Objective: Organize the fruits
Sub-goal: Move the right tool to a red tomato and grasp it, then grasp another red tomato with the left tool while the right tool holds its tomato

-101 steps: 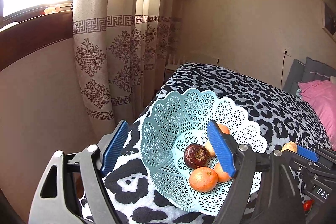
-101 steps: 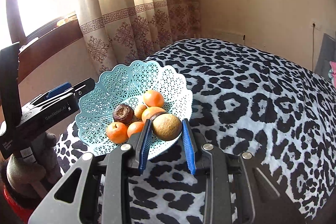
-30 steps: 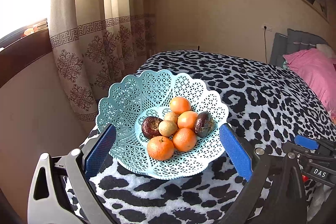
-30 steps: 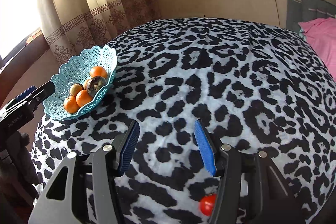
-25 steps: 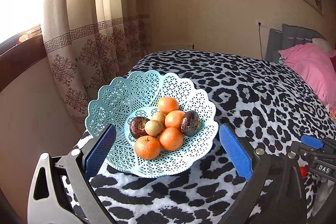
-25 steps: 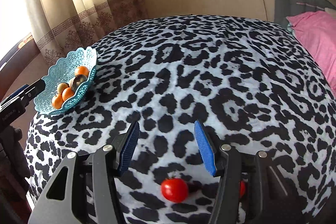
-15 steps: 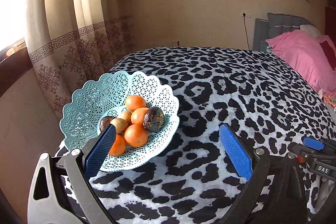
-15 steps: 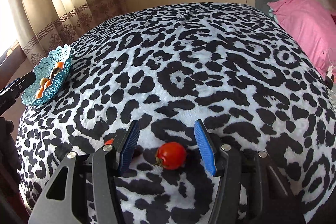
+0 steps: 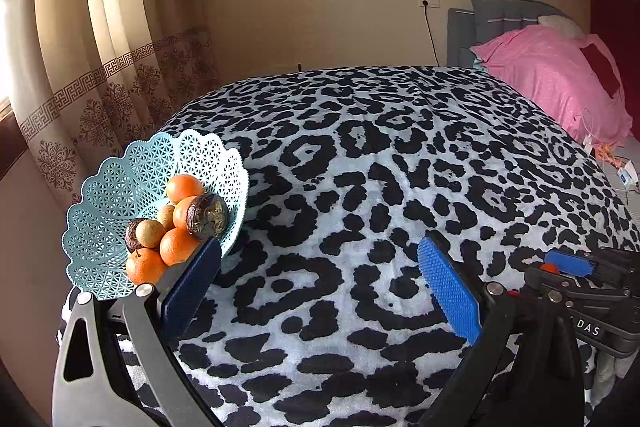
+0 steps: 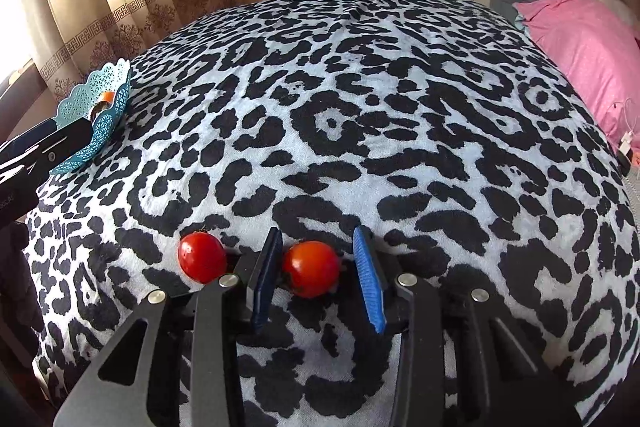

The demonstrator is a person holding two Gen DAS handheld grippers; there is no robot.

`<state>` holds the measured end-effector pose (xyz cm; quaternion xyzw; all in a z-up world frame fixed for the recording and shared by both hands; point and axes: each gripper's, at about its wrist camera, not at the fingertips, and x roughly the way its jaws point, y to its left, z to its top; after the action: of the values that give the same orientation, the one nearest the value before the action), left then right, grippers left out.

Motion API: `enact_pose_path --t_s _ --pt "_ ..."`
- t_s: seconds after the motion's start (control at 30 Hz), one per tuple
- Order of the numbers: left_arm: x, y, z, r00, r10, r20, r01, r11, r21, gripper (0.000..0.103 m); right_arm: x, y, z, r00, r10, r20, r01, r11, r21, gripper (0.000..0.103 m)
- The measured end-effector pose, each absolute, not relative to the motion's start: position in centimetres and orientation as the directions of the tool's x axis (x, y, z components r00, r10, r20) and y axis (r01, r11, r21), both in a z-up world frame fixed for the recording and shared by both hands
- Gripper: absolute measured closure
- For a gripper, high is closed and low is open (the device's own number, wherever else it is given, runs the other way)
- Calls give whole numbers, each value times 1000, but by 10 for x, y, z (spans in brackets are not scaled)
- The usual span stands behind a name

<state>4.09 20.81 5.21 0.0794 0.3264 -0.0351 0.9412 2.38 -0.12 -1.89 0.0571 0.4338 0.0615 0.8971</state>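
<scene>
Two red tomatoes left on the bed, right tool already straddling one.

Left wrist view: left tool (image 9: pixel 320 283) wide open, empty, over the black-and-white leopard-print bedspread (image 9: pixel 400 155). Pale-blue perforated plastic fruit basket (image 9: pixel 108 187) sits up-left at the bed's corner edge, just beyond the left finger, holding oranges and darker fruit. Open bedspread to the right.
Right wrist view: right tool (image 10: pixel 316 275) open, round red tomato (image 10: pixel 311 269) between its fingers, nearer the left finger, not yet gripped. Second red tomato (image 10: pixel 202 257) just outside that left finger. Basket far up-left; clear run of bedspread between.
</scene>
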Motion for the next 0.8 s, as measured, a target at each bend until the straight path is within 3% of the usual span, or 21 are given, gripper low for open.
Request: enact_pose_path --t_s 0.17,0.8 --pt "41 202 48 776 -24 -630 134 983 127 3 22 -2 -18 614 150 -775 -61 988 143 74" --pt "34 168 30 729 -109 -676 241 965 104 3 8 -17 -11 629 157 -762 -32 984 177 75"
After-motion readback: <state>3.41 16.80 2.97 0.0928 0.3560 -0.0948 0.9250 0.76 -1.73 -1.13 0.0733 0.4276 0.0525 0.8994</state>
